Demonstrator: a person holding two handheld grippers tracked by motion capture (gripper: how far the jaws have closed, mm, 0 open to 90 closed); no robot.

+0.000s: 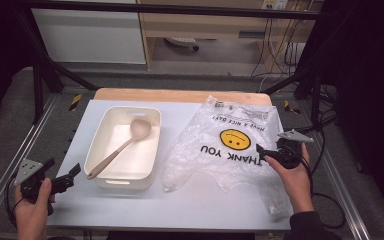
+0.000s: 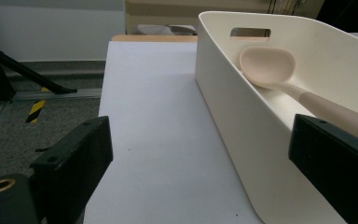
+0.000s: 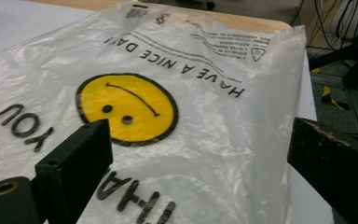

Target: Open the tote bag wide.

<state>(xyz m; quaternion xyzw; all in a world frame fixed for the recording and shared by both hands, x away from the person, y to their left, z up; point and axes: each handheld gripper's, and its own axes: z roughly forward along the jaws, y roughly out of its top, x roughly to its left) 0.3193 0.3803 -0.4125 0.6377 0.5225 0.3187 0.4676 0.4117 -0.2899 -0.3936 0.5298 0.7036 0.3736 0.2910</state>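
Observation:
A clear plastic bag (image 1: 215,155) printed with a yellow smiley and "THANK YOU" lies flat on the right half of the white table (image 1: 180,200). My right gripper (image 1: 270,147) hovers over the bag's right edge, open, with nothing between its jaws; the bag (image 3: 205,93) spreads out below them. A white rectangular bin (image 1: 106,131) stands on the left half with a beige spoon (image 1: 130,137) lying inside it. My left gripper (image 1: 62,169) is held open at the table's left front, beside the bin's near corner. Its view looks along the bin's outer wall (image 2: 233,107) and the spoon (image 2: 279,74).
A wooden strip (image 1: 180,95) runs along the table's far edge. A black metal frame (image 1: 40,75) and cables (image 1: 325,145) surround the table. Bare table surface lies in front of the bin and the bag.

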